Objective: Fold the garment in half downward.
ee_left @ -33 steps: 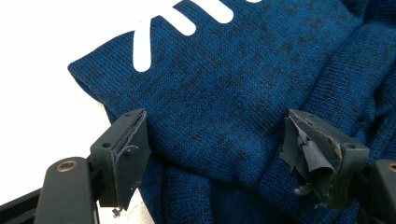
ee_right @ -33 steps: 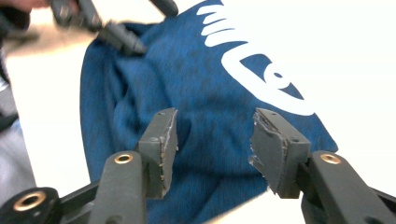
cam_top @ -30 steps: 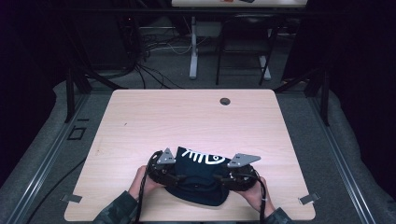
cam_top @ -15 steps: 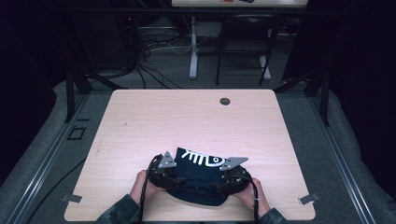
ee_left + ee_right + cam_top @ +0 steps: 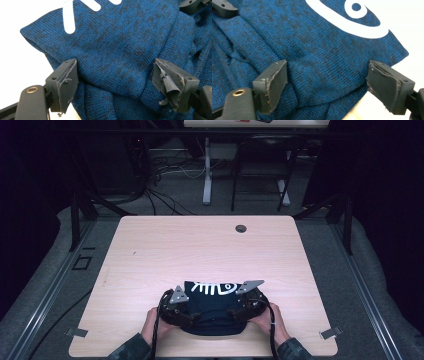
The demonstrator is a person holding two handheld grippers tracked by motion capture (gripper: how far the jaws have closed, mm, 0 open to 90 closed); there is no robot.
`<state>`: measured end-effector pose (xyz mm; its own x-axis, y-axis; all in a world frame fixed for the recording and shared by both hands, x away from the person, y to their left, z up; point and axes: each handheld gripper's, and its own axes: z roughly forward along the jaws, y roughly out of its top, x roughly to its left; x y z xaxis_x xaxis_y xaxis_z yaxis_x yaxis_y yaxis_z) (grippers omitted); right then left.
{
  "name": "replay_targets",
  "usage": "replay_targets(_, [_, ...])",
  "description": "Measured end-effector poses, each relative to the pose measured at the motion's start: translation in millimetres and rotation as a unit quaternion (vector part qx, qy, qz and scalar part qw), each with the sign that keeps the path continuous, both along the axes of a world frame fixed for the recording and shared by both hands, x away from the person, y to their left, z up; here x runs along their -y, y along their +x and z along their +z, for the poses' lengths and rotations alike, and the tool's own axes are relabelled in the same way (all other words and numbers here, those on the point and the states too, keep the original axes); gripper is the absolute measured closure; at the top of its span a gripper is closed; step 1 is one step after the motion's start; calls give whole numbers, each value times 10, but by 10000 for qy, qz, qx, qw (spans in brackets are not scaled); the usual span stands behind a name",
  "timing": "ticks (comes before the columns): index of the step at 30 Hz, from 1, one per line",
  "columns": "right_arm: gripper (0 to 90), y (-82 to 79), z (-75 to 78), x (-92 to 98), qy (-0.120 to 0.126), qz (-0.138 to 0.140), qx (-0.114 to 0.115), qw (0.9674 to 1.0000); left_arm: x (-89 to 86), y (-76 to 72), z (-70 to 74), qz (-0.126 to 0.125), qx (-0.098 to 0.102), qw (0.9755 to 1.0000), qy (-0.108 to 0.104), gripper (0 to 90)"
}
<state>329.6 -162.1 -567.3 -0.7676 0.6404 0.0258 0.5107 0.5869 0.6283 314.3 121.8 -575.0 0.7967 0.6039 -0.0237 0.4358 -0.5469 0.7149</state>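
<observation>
A dark blue knit garment [image 5: 214, 309] with a white fish-skeleton print lies bunched near the table's front edge. My left gripper [image 5: 191, 314] rests on its left side and my right gripper [image 5: 236, 312] on its right, each held by a hand. In the left gripper view the left gripper [image 5: 116, 72] is open, jaws wide apart, with a fold of the knit [image 5: 120, 37] between them. The right gripper [image 5: 328, 75] is also open, straddling a fold of the cloth [image 5: 312, 37] by the white print. Neither pair of jaws pinches the fabric.
The light wooden table [image 5: 200, 250] has a round cable hole [image 5: 241, 228] at its far edge. Dark floor, cables and frame legs lie beyond the table. The other gripper's jaw [image 5: 190, 3] shows at the top right of the left gripper view.
Both grippers have drawn slightly closer together over the garment. The cloth looks more gathered between them, and the print stays about where it was.
</observation>
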Motion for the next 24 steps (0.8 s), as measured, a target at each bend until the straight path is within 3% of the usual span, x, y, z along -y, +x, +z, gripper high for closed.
replay_targets(5, [145, -19, 9, -5, -3, -74, 66, 10000, -6, 4, 26, -56, 61, 10000, 25, 160])
replay_targets(10, [94, -39, 90, 64, 250, -187, 124, 9994, -31, -18, 109, -40, 221, 9997, -39, 86])
replay_targets(18, [61, -168, 349, 276, 578, -454, 586, 9956, -251, 9, 249, 317, 410, 9984, -209, 54])
replay_targets(24, [55, -182, 402, 514, 622, -757, 674, 9929, -464, 78, 256, 667, 486, 9965, -159, 37])
